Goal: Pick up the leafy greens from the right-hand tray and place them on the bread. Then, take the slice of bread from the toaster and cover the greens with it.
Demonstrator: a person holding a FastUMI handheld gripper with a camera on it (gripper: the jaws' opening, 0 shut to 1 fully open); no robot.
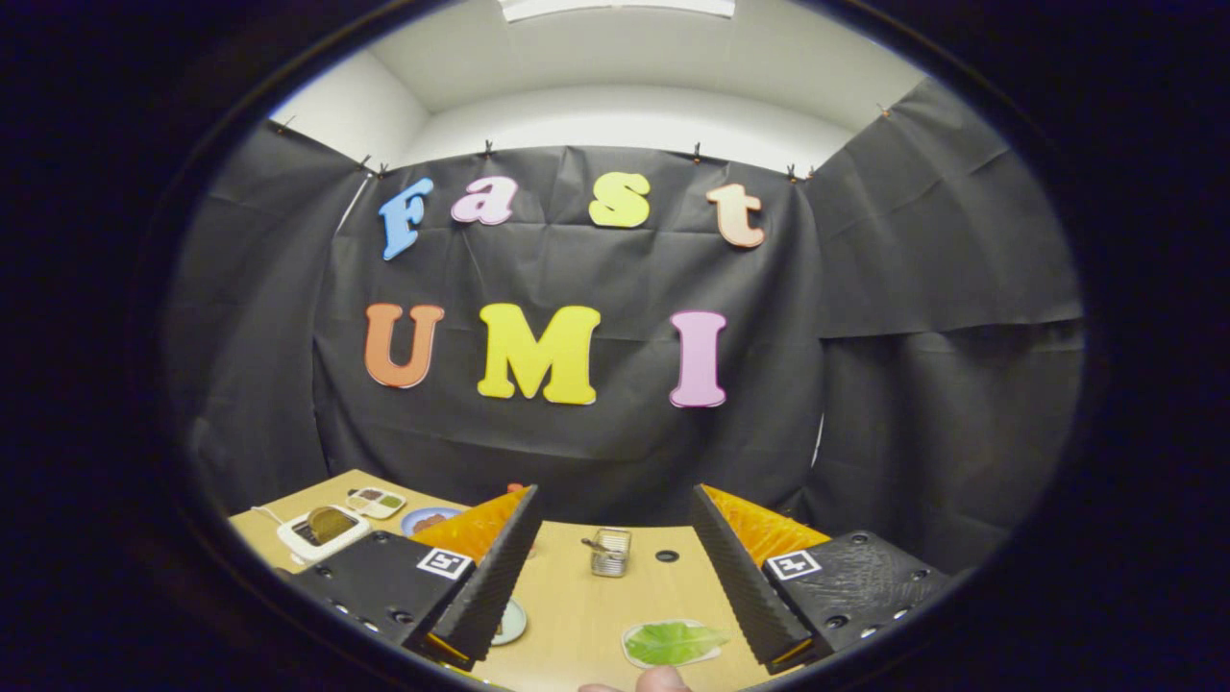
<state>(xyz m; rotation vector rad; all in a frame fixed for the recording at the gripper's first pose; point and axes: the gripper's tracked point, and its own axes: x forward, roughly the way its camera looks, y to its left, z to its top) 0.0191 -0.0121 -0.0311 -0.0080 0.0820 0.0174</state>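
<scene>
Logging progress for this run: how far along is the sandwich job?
Nothing looks done yet. The greens lie on their tray between the open gripper fingers, ungrasped. A bread slice still stands in the toaster. Left: grab the greens, lay them on the bread, then cover them.

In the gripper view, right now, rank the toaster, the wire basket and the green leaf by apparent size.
1. Toaster, beyond the open tool.
2. Green leaf, nearest the camera; looks similar in size to the toaster, so nearness makes the ranking unsure.
3. Wire basket, smallest.
</scene>
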